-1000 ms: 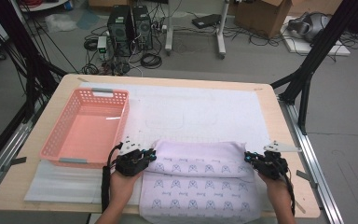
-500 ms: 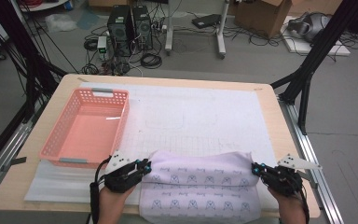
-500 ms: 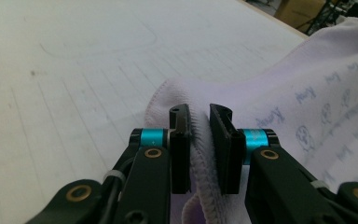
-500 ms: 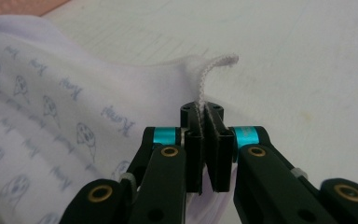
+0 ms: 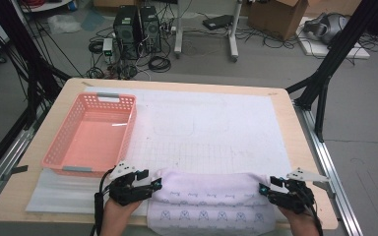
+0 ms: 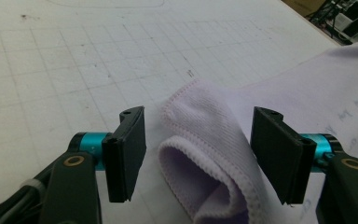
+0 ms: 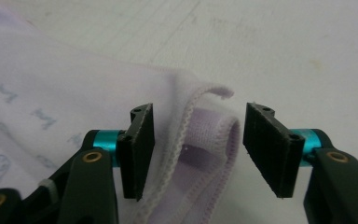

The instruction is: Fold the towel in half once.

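A folded lavender towel [image 5: 209, 204] lay at the near edge of the surface [image 5: 280, 105], on a white gridded mat [image 5: 216, 128]. The left tool [image 5: 150, 186] was at its left end and the right tool [image 5: 266, 191] at its right end. Both tools had just been opening: the jaws stood apart, each with a folded towel corner between them, not pressed. A pink basket [image 5: 91, 135] stood well apart at the left.

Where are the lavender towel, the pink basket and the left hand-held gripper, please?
lavender towel [image 5: 211, 194]: high view, middle of its folded top layer.
pink basket [image 5: 128, 129]: high view, right wall.
left hand-held gripper [image 6: 198, 156]: left gripper view, midway between fingertips.
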Demonstrator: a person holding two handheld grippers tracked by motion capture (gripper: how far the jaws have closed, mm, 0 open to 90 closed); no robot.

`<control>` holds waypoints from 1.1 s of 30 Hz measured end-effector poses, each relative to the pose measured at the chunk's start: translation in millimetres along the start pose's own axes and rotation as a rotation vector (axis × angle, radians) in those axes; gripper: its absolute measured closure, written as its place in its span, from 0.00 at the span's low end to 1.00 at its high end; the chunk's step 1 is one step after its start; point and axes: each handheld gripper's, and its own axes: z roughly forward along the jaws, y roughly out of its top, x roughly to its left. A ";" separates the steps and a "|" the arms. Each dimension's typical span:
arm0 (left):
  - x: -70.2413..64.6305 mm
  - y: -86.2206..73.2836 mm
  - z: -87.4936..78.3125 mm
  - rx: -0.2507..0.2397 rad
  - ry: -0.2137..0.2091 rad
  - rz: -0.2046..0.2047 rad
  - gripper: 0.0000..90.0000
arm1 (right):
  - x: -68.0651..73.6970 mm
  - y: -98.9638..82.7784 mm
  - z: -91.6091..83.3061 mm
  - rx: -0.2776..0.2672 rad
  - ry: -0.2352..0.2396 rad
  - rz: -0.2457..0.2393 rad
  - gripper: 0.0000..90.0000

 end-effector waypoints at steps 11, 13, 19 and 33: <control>-3.5 -9.3 11.5 0.125 -0.068 0.049 0.75 | 3.3 -5.5 12.9 0.087 0.029 -0.060 0.80; -5.2 -9.6 12.4 0.136 -0.075 0.029 0.87 | 3.8 -5.9 13.3 0.089 0.057 -0.057 0.85; -6.0 -2.7 8.1 0.072 -0.057 0.038 0.91 | -0.7 -7.5 11.8 0.036 0.085 -0.091 0.88; 14.2 58.7 33.0 -0.002 0.018 0.063 0.91 | -23.5 34.8 22.3 -0.095 0.050 -0.102 0.88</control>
